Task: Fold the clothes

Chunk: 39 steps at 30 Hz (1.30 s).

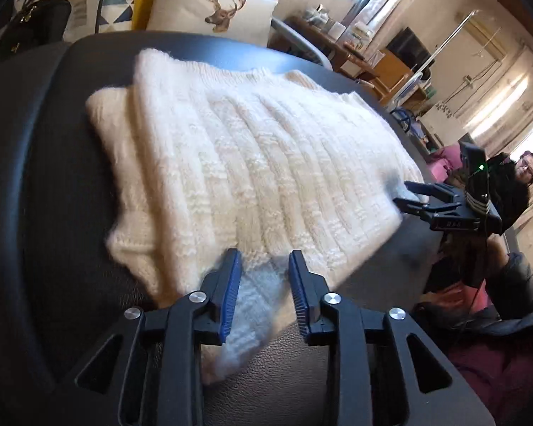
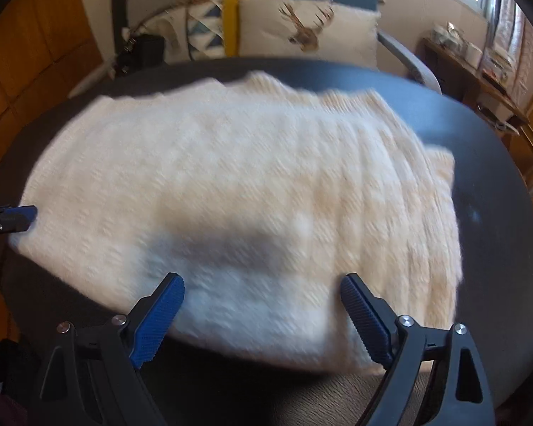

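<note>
A white cable-knit sweater [image 1: 252, 163] lies folded into a thick rectangle on the dark round table [image 1: 35, 184]. My left gripper [image 1: 264, 266] hangs over its near edge, jaws partly apart, with a corner of knit showing in the gap and neither pad pressing on it. At the sweater's right edge is my right gripper [image 1: 407, 195], fingers spread. In the right wrist view the sweater [image 2: 266, 184] is blurred and my right gripper [image 2: 263, 284] stands wide open above its near edge. The left gripper's blue fingertip [image 2: 25, 213] shows at the sweater's left edge.
A deer-print cushion [image 1: 224, 10] and a patterned cushion [image 1: 117, 3] sit on a chair behind the table, beside a black handbag [image 1: 28, 25]. A person [image 1: 511, 191] sits at the right. A wooden desk with clutter [image 2: 472, 64] stands at the far right.
</note>
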Motion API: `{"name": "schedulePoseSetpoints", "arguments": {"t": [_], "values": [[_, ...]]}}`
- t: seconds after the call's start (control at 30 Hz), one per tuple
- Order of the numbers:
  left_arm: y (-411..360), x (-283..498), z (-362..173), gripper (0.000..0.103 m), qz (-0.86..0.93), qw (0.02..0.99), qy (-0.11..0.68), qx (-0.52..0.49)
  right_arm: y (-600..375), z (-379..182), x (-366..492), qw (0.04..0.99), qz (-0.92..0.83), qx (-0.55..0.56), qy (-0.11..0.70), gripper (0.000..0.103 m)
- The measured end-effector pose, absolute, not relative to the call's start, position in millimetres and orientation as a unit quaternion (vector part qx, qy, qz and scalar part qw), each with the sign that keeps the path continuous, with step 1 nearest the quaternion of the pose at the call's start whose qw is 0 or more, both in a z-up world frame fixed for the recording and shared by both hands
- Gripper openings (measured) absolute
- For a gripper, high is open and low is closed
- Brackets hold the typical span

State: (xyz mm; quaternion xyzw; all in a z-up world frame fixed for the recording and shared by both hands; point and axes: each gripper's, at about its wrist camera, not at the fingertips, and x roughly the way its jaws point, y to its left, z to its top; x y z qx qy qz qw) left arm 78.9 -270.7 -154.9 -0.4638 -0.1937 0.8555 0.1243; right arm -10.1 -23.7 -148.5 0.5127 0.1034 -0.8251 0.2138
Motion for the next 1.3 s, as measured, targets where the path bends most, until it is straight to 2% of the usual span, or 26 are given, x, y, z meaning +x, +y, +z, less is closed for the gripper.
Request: {"name": "schedulePoseSetpoints", "arguments": {"t": [0.17,0.2,0.3,0.43,0.57,0.8,0.93,1.07,1.3], "values": [[-277,83,-136,0.029,0.863,0.114,-0.202,-0.450,-7,-142,-12,0.238,-0.830,0.501,0.067,0.089],[-279,83,-130,0.029,0.868,0.116,-0.199,-0.440,-2,-136,-15,0.238,-0.834,0.495,0.051,0.086],[-277,74,-122,0.031,0.877,0.115,-0.201,-0.421,18,-124,-32,0.225,-0.849,0.479,-0.006,0.086],[-286,56,-143,0.036,0.867,0.079,-0.217,-0.441,37,-128,-59,0.209,-0.852,0.479,-0.040,0.086],[-294,51,-150,0.036,0.858,0.062,-0.241,-0.449,33,-145,-71,0.210,-0.837,0.504,-0.027,0.084],[-298,25,-120,0.037,0.886,0.043,-0.209,-0.412,23,-103,-86,0.241,-0.857,0.454,-0.041,0.084],[-308,-4,-145,0.037,0.860,-0.017,-0.174,-0.480,5,-138,-115,0.212,-0.838,0.503,-0.005,0.083],[-310,-2,-143,0.038,0.864,-0.014,-0.169,-0.475,6,-147,-116,0.215,-0.833,0.511,0.005,0.083],[-350,24,-134,0.038,0.860,-0.005,-0.269,-0.434,61,-136,-105,0.246,-0.830,0.490,-0.102,0.083]]}}
